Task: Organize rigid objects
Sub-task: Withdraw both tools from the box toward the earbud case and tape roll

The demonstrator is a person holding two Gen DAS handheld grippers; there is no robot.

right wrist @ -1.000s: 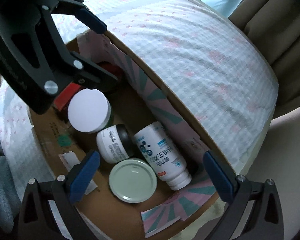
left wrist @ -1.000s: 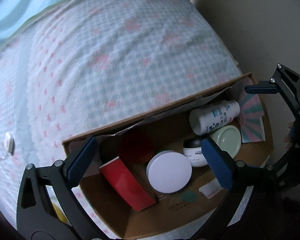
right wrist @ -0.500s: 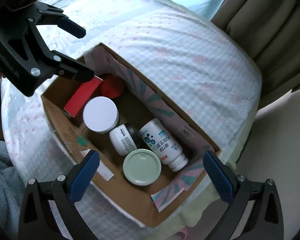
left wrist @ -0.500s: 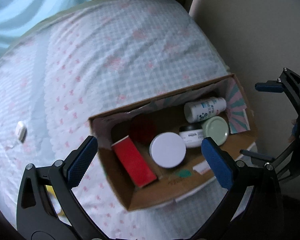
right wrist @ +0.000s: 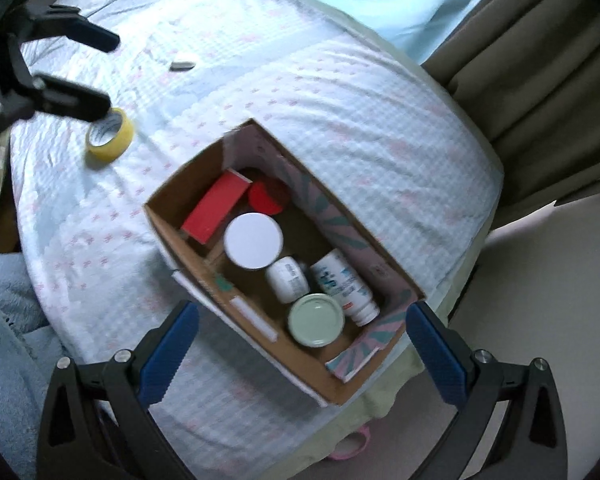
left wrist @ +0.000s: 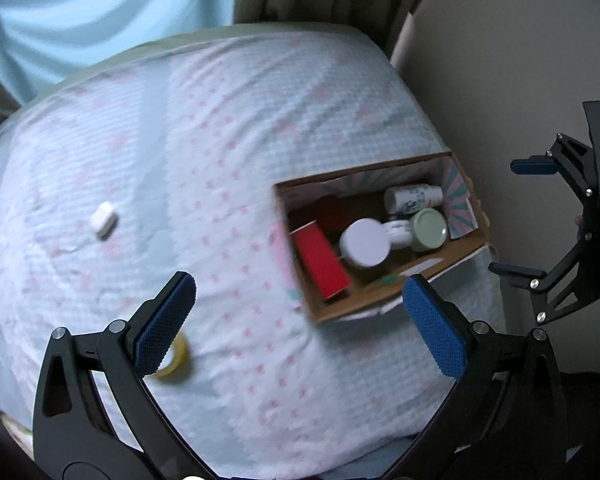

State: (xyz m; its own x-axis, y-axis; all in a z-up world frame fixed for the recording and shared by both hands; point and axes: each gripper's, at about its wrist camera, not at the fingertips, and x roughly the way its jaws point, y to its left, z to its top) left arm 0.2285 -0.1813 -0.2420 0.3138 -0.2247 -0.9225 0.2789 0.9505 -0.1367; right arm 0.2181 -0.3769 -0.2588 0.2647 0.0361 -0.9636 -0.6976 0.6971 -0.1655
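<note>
**Box filled, both tools withdrawn — two loose items outstanding**

Left wrist view. Pulling up and back from the cardboard box (left wrist: pixel 380 240), now smaller in frame than a second ago and sitting near the right edge of the bed (left wrist: pixel 220 160). Showing more bedding as a result, and with it two stray items: a small white object (left wrist: pixel 103 219) lying well apart from the box, and a yellow tape roll (left wrist: pixel 172 360) lying just behind the left pad. Left hand-held gripper (left wrist: pixel 300 328) standing spread wide, pads apart, carrying nothing, touching nothing. Right hand-held gripper (left wrist: pixel 540 216) hanging beside the box's right end, likewise spread and empty.

Right wrist view. Rising away from the box as well; whole box now in frame. Holding, inside the box: red box (right wrist: pixel 216 206), red lid (right wrist: pixel 269 196), white-lidded jar (right wrist: pixel 253 240), small white jar (right wrist: pixel 288 280), white bottle (right wrist: pixel 344 284) lying on its side, green-lidded jar (right wrist: pixel 316 320). Right tool spread wide, nothing between the pads. Left tool hovering close over the tape roll, released.

Judging: packing of the box looking largely done; tape roll likely next, white object remaining after.
</note>
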